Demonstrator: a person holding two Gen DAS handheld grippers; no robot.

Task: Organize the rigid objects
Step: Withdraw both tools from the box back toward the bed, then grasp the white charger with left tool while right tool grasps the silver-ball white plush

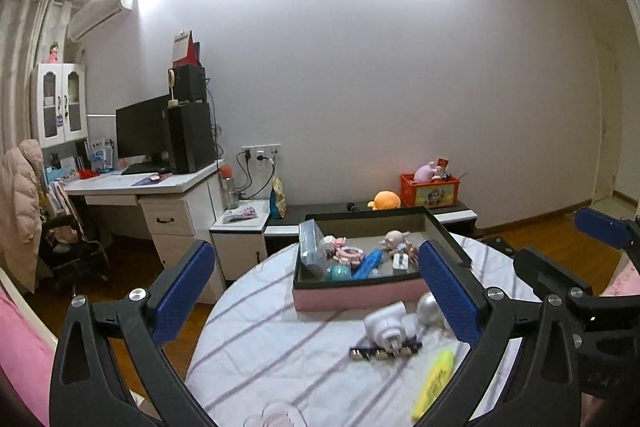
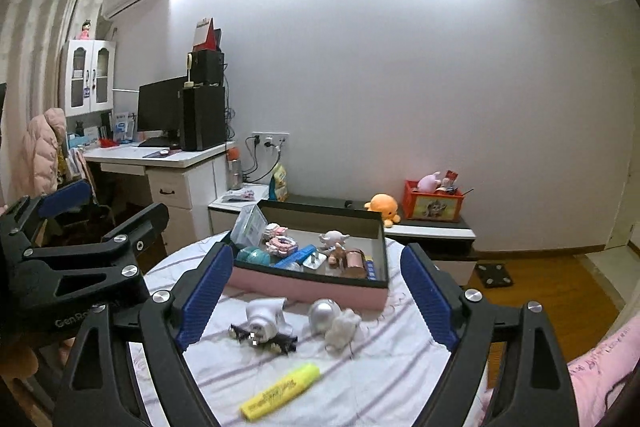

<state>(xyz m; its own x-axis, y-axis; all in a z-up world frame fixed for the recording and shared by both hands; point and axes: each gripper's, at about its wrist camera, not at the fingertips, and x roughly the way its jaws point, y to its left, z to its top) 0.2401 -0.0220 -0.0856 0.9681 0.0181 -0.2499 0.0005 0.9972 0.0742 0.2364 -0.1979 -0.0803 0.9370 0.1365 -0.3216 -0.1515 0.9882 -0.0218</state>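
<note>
A pink box (image 1: 360, 293) (image 2: 304, 285) with a dark inside stands on a round table under a striped cloth (image 1: 280, 347) (image 2: 380, 367). It holds several small things: a clear case, pink hair pieces, teal pots, a blue item and a figurine. In front of it lie a white plug adapter (image 1: 386, 323) (image 2: 264, 315), a studded black clip (image 1: 384, 349) (image 2: 240, 333), a silver ball (image 1: 430, 307) (image 2: 324, 313), a white fuzzy piece (image 2: 342, 331) and a yellow highlighter (image 1: 436, 379) (image 2: 280, 391). My left gripper (image 1: 317, 247) and right gripper (image 2: 317, 251) hover side by side above the table's near side, both open and empty.
A white desk (image 1: 160, 183) with a monitor and a black tower stands at the left, with a chair draped in a pink coat (image 1: 24, 211) beside it. A low bench against the wall carries an orange plush (image 2: 382, 205) and a red crate (image 2: 434, 205). A scale (image 2: 494, 273) lies on the wooden floor.
</note>
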